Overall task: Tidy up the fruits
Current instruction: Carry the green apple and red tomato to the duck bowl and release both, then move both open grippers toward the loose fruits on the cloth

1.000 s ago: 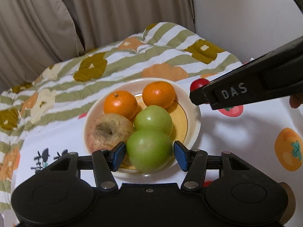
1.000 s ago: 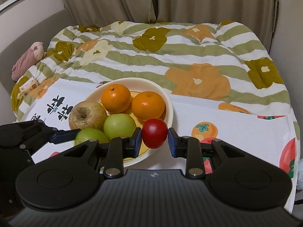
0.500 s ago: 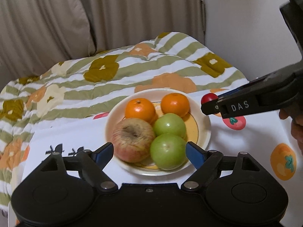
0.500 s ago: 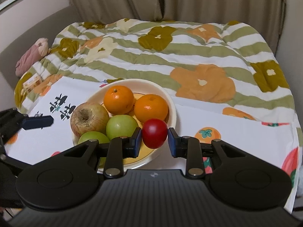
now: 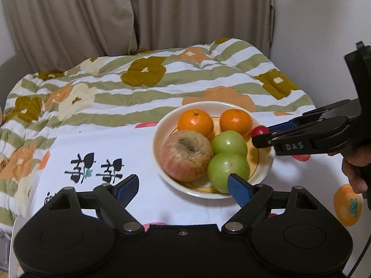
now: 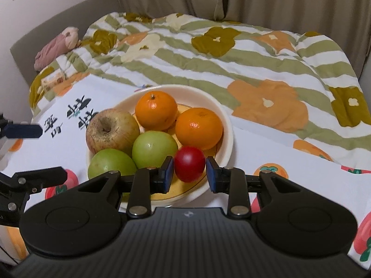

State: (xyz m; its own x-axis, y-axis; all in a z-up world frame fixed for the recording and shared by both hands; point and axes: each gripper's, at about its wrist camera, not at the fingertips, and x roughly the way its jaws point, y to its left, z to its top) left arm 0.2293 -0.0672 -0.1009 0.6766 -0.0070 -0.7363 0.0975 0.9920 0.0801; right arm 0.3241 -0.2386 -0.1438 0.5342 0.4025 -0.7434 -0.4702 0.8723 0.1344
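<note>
- The cream plate (image 6: 228, 125) with a yellow centre lies on a white fruit-printed cloth (image 6: 289, 173) spread over the bed.
- Two oranges (image 6: 156, 110) (image 6: 199, 128) sit side by side at the far part of the plate, touching.
- A big, dull, reddish-yellow apple (image 6: 112, 129) lies at the left, stem hollow up.
- Two green apples (image 6: 154, 148) (image 6: 111, 164) sit near the front, touching each other.
- A small red fruit (image 6: 189, 164), glossy and round, is just above the plate's near right rim, between the pads of the right gripper (image 6: 189, 173).
</note>
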